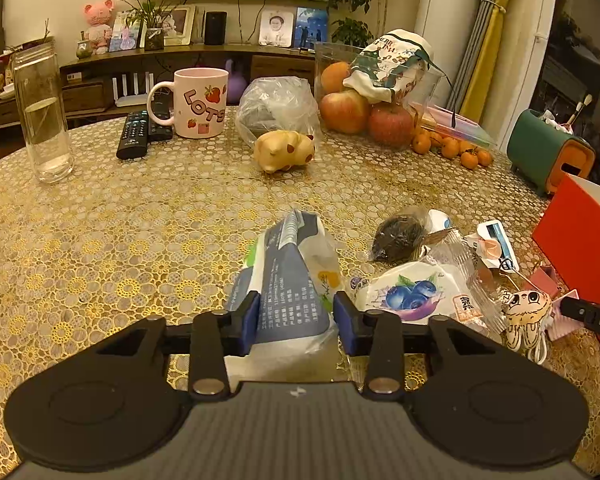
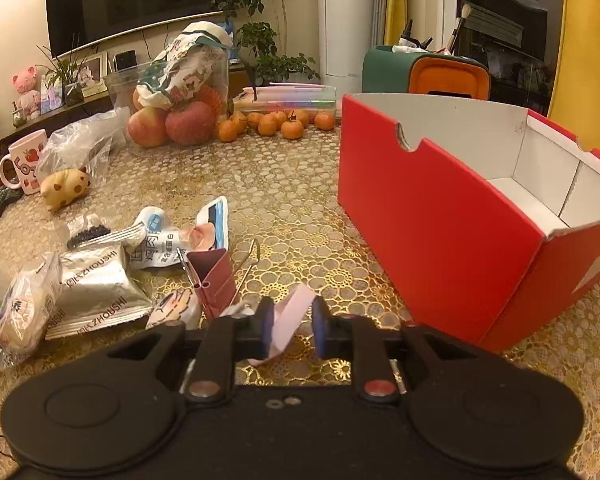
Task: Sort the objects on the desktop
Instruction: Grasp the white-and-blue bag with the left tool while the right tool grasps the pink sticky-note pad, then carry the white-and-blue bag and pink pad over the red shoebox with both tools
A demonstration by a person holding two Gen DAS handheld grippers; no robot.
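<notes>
My left gripper [image 1: 295, 320] has its blue pads either side of a white and blue tissue pack [image 1: 290, 276] on the table, seemingly touching it. A blueberry snack packet [image 1: 416, 294], a dark wrapped snack [image 1: 400, 238] and a rabbit charm [image 1: 526, 314] lie to its right. My right gripper [image 2: 290, 326] is partly open around a pale pink strip [image 2: 290, 320], which rests against the left pad. A dark red binder clip [image 2: 214, 280], a silver packet [image 2: 96, 292] and other wrappers [image 2: 168, 240] lie left of it. An open red box [image 2: 440, 224] stands to the right.
A pink mug [image 1: 200, 102], two remotes [image 1: 134, 134], a glass jar [image 1: 42, 112], a pig toy [image 1: 286, 150], a plastic bag [image 1: 276, 104], apples [image 1: 344, 112] and small oranges [image 1: 452, 148] stand at the back. A green and orange organiser [image 1: 548, 152] stands behind the red box [image 1: 576, 248].
</notes>
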